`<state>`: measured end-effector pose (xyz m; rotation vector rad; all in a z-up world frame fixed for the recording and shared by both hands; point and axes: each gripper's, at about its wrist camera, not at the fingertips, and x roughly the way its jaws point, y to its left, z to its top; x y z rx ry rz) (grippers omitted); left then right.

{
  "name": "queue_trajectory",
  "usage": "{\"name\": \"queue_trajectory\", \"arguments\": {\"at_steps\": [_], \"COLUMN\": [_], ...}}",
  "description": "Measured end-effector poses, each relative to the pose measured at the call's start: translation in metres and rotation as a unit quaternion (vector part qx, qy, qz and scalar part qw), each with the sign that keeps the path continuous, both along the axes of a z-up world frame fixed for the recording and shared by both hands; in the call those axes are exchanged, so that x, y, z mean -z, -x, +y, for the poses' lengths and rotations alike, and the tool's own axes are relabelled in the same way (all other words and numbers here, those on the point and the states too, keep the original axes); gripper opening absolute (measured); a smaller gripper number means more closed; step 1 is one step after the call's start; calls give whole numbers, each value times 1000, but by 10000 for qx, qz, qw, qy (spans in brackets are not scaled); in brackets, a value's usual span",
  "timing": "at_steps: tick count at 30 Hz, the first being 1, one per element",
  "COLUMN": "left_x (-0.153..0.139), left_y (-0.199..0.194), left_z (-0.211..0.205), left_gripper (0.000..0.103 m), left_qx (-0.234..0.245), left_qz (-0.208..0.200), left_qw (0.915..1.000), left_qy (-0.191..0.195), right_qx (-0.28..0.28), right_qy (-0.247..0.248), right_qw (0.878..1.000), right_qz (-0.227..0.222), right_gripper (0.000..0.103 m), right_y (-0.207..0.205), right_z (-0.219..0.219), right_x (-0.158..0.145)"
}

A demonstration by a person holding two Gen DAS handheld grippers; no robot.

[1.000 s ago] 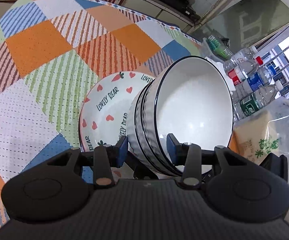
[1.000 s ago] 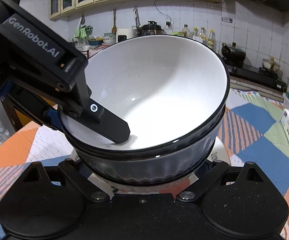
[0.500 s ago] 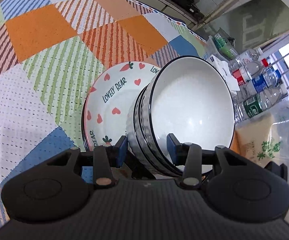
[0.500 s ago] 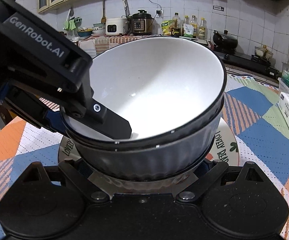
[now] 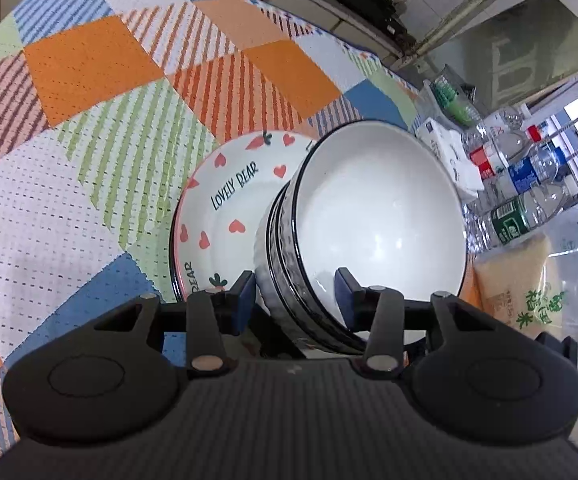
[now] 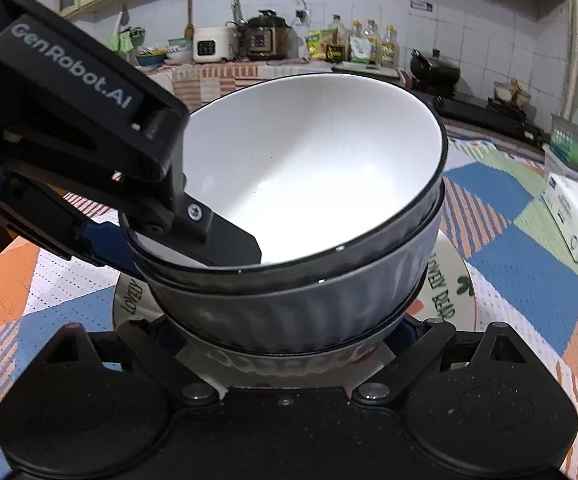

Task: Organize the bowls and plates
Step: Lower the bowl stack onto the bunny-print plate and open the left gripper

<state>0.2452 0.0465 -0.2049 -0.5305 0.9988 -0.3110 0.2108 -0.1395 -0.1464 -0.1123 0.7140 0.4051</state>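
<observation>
The left gripper (image 5: 295, 292) clamps the rims of the stacked white ribbed ceramic bowls (image 5: 377, 220). They tilt over the heart-patterned "LOVELY BEAR" plate (image 5: 225, 200). I cannot tell the right gripper's (image 6: 289, 334) state; the bowls hide its fingertips.

Both wrist cams sit super close to the stacked bowls (image 5: 377, 220) (image 6: 309, 168) on the tabletop (image 5: 89, 60), looking steeply down from roughly opposite sides.

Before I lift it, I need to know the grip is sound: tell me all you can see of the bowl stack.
The bowl stack is several nested bowls, glossy white inside, ribbed grey outside, with thin black rims; they look ceramic and empty. It sits tilted over the heart-print plate. The left tongs clamp its near rim, one finger inside the top bowl, the other outside. The right tongs' tips are hidden beneath the stack.
</observation>
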Motion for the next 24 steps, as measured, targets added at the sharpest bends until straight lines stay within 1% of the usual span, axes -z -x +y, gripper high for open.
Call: {"name": "queue_trajectory", "arguments": {"at_steps": [5,10,11,14,20,24], "left_x": [-21,-38,-41,-49,-73,-82], "left_y": [13,29,33,44,68,83], "left_z": [0,-4,-4,-5,-11,-15], "left_gripper": [42,43,43,43,43,43], "left_qx": [-99,-208,-217,-251,-240,-336], "left_qz": [-365,-565,-590,-617,-785,-776], "left_qw": [9989,9963,9960,9963,9943,9934], "left_qy": [-292,-614,-637,-539,-677,-778], "right_qx": [28,14,-5,13,78,80], "right_qy": [122,122,129,177,98,98], "right_qw": [9999,9999,9999,9998,9999,9999], "right_qz": [-44,-63,-75,-28,-23,-50], "right_gripper": [97,97,97,97,97,97], "right_y": [13,25,28,33,43,51], "right_z": [2,-1,-2,-5,-17,-27], "right_x": [-4,-14,-17,-25,-46,-59]}}
